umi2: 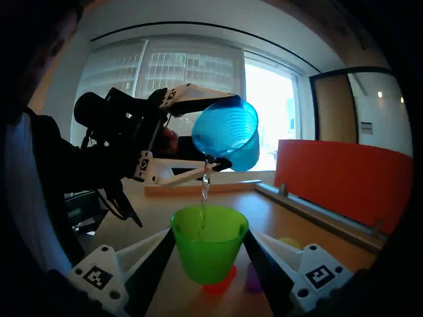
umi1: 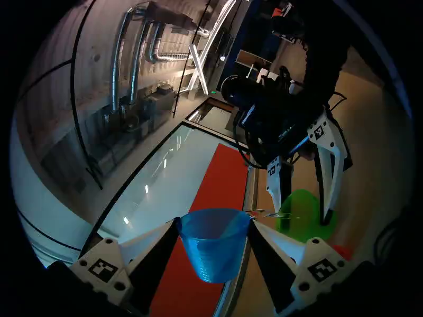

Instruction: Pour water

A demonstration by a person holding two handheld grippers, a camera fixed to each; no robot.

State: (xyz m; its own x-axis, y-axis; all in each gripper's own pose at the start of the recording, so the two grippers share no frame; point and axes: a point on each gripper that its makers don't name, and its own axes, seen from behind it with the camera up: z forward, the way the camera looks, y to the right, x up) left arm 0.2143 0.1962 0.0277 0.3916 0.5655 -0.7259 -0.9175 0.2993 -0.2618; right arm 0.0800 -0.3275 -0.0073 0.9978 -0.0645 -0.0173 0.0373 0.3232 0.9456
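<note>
1. Blue cup [umi2: 227, 132], upper centre of the right gripper view, is tipped mouth-down directly above the green cup [umi2: 209, 243]; a thin water stream [umi2: 203, 195] links them.
2. Left hand-held gripper [umi1: 214, 240]: clamped on the blue cup's sides.
3. Right hand-held gripper [umi2: 209, 251]: clamped on the upright green cup, over the counter [umi2: 275, 211].

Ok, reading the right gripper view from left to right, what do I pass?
Person's dark sleeve → blue cup, tipped in the left gripper → orange partition. The green cup in the right gripper sits under the blue one, so it's left out.
</note>
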